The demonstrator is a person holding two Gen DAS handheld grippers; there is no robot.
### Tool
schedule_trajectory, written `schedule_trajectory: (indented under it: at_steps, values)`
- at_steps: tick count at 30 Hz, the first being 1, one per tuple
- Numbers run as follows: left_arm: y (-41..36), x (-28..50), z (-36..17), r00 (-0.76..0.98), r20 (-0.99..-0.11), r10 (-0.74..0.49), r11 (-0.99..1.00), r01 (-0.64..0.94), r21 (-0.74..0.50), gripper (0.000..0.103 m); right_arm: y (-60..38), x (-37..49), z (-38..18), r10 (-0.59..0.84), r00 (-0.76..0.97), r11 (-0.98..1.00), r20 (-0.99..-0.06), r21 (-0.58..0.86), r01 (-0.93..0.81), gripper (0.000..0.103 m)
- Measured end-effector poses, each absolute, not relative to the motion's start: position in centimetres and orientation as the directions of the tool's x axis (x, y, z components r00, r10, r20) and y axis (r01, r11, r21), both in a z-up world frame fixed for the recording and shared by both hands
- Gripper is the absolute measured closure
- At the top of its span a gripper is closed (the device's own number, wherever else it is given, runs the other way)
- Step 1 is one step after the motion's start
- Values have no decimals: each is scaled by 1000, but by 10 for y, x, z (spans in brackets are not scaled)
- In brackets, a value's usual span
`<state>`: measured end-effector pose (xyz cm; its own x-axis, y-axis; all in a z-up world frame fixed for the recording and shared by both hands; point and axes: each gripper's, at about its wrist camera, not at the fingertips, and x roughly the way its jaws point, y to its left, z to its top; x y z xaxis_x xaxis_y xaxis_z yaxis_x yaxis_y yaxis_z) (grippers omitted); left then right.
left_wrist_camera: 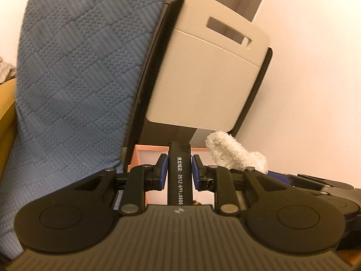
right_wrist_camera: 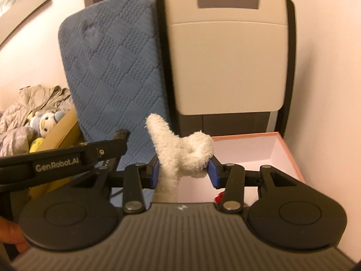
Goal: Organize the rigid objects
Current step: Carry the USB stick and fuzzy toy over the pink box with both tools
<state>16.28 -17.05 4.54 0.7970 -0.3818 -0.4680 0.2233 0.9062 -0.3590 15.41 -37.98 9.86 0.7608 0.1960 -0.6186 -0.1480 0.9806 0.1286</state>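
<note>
Sorting step in hand: both items are lifted, neither deposited. The pink-rimmed box, standing at the foot of the grey folded panel beside the blue quilted pad, appears nearly empty. The right gripper, part-open, clamps a white plush toy above the box's near-left corner. The left gripper, narrowly parted, pinches a black lighter upright. Next move, in my judgement: lower the lighter into the box. Writing: "GenRobot.AI" on the left gripper; "0512-69", then possibly "558886", on the lighter.

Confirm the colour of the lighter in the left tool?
Black, with white print along its side. The lighter shows best in the left wrist view.
</note>
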Motion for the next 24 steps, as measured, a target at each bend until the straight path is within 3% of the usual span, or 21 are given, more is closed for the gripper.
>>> schedule_trajectory:
  at_steps: [8, 24]
  values:
    - [-210, 185, 25, 762, -511, -398, 906, 238, -351, 76, -418, 158, 78, 163, 748, 986, -643, 141, -94, 57]
    - [-260, 227, -64, 627, -682, -377, 922, 187, -338, 76, -472, 181, -22, 107, 585, 984, -804, 169, 51, 57]
